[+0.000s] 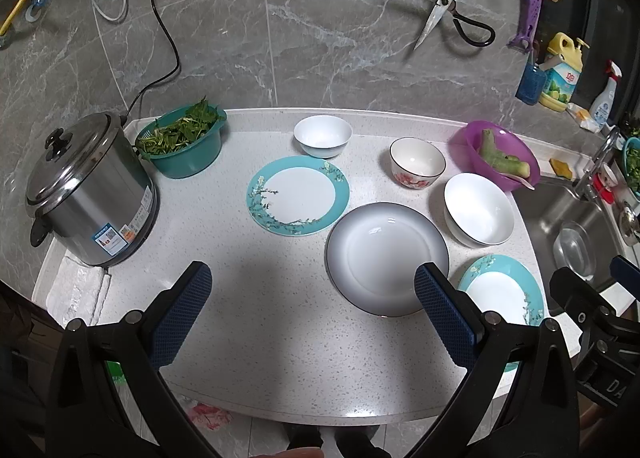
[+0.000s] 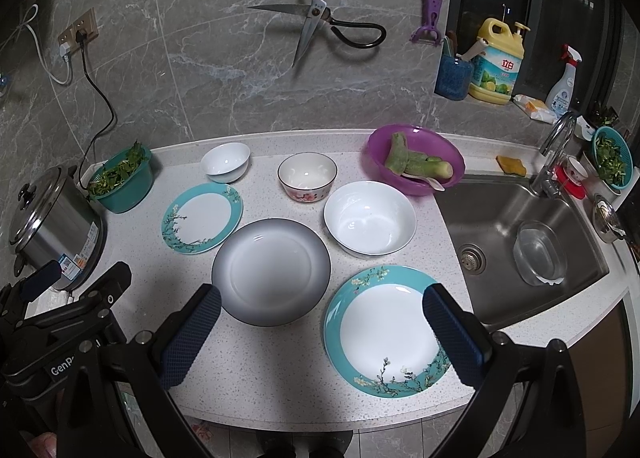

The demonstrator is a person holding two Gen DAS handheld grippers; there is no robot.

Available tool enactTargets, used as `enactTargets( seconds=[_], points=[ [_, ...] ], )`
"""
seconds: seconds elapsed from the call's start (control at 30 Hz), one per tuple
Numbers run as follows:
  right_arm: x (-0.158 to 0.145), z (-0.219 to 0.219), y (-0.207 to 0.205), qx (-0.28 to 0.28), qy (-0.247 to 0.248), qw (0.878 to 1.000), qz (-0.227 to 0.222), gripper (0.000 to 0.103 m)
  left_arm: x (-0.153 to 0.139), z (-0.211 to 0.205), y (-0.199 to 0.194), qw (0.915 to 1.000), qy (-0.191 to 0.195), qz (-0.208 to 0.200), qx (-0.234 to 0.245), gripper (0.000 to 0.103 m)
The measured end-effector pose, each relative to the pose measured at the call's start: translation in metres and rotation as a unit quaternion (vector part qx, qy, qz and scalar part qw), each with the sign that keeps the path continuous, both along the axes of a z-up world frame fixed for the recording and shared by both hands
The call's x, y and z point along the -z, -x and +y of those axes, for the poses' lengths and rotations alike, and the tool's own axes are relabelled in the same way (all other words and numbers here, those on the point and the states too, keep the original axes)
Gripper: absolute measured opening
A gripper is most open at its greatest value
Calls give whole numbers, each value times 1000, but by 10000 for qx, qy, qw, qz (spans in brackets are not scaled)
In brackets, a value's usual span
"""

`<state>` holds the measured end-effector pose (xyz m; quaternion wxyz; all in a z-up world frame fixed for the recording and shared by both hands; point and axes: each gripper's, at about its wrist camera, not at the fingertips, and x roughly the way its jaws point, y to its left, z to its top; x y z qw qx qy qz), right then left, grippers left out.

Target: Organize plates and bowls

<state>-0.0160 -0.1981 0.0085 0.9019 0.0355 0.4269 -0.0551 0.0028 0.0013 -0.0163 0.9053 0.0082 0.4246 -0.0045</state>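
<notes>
On the speckled counter lie a grey-rimmed plate (image 1: 387,258) (image 2: 271,266), a far teal floral plate (image 1: 298,195) (image 2: 202,217) and a near teal floral plate (image 1: 502,290) (image 2: 386,332). Behind them stand a small white bowl (image 1: 323,136) (image 2: 225,161), a flower-patterned bowl (image 1: 417,162) (image 2: 307,176) and a large white bowl (image 1: 478,209) (image 2: 370,217). My left gripper (image 1: 312,282) hovers open over the bare counter front, left of the grey plate. My right gripper (image 2: 322,300) hangs open above the near edges of the grey and near teal plates, holding nothing.
A steel rice cooker (image 1: 86,193) and a teal basket of greens (image 1: 182,141) stand at the left. A purple basin (image 2: 414,159) with peeled vegetable stems sits by the sink (image 2: 516,234), which holds a glass bowl. Scissors (image 2: 320,23) hang on the wall.
</notes>
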Motion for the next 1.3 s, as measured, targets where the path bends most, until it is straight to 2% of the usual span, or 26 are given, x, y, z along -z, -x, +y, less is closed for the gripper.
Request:
enactTargets(
  seconds=[0.23, 0.73, 0.83, 1.0, 1.17, 1.3],
  points=[
    [11, 5, 1, -16, -11, 10000, 31, 103, 8, 1, -1, 10000, -11, 31, -9, 103],
    [14, -5, -11, -109, -90, 9998, 172, 103, 16, -3, -12, 9999, 69, 132, -50, 103],
    [22, -13, -17, -197, -213, 9992, 281, 103, 30, -1, -16, 9994, 297, 182, 37, 103],
    [45, -34, -27, -466, -301, 9974, 454, 103, 76, 10, -23, 9954, 592, 748, -128, 102],
    [75, -68, -48, -740, -1071, 9890, 698, 103, 114, 17, -23, 9896, 1004, 1000, -260, 101],
    [97, -87, -67, -963, -1953, 9729, 782, 103, 141, 20, -40, 9836, 1491, 1016, 45, 101]
  ],
)
